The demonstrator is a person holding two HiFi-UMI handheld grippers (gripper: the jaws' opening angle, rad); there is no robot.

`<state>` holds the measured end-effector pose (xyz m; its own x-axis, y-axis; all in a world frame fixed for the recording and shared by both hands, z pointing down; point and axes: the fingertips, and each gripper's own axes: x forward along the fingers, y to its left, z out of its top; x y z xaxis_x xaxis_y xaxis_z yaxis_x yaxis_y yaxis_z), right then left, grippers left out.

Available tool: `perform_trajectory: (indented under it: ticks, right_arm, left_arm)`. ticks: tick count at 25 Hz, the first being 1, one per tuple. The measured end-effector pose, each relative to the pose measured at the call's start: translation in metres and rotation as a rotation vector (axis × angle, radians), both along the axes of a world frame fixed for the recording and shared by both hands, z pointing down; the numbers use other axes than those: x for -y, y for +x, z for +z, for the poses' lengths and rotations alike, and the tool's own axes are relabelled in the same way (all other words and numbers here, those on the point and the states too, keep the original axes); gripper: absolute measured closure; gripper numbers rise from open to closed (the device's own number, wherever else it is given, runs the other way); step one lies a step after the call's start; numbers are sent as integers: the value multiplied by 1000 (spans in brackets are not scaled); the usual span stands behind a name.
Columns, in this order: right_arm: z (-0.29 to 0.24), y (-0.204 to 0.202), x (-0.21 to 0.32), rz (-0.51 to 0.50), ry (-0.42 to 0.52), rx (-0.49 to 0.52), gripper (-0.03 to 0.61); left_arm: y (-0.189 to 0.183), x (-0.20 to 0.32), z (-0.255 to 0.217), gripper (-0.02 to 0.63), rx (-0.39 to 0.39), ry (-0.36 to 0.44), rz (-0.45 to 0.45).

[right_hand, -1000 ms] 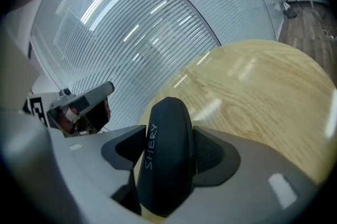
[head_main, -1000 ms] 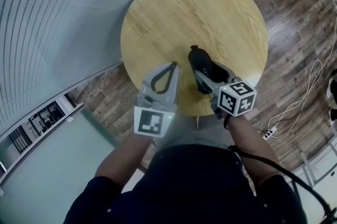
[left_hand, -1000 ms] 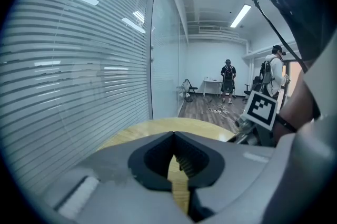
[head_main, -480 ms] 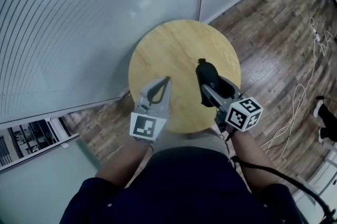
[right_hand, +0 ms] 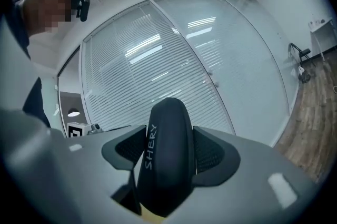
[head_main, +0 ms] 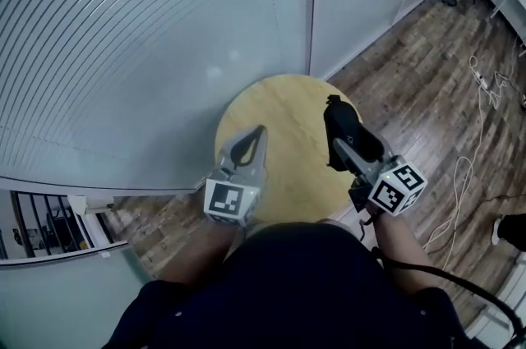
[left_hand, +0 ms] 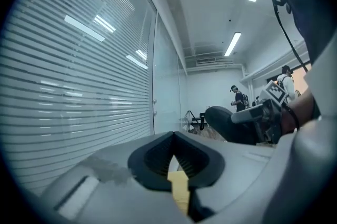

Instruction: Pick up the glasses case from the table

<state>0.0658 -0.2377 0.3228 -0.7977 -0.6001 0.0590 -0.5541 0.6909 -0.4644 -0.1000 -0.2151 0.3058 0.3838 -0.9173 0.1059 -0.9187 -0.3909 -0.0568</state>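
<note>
The black glasses case (head_main: pixel 343 128) hangs in the air well above the round wooden table (head_main: pixel 283 142), clamped between the jaws of my right gripper (head_main: pixel 347 140). In the right gripper view the case (right_hand: pixel 164 154) fills the gap between the two pads, with pale lettering down its side. My left gripper (head_main: pixel 252 144) is held up beside it at the left, its jaws closed together with nothing between them. In the left gripper view the case (left_hand: pixel 227 124) shows at the right, held by the other gripper.
Far below lies a wood-plank floor (head_main: pixel 411 84) with white cables (head_main: pixel 477 142) at the right. A glass wall with horizontal blinds (head_main: pixel 123 52) curves round the left and back. People stand far off in the room (left_hand: pixel 237 99).
Both grippers have risen a long way, the right one carrying the case up with it. The table now looks much smaller and farther below.
</note>
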Motion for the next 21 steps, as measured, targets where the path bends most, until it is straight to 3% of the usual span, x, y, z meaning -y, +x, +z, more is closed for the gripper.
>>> perform_trajectory:
  ticks: [5, 21]
  right_arm:
    - [-17, 3, -5, 19, 36, -1, 293]
    - [-19, 8, -5, 35, 50, 8, 293]
  left_arm:
    - [-2, -1, -7, 609, 50, 37, 38]
    - [3, 5, -15, 609, 38, 43, 57]
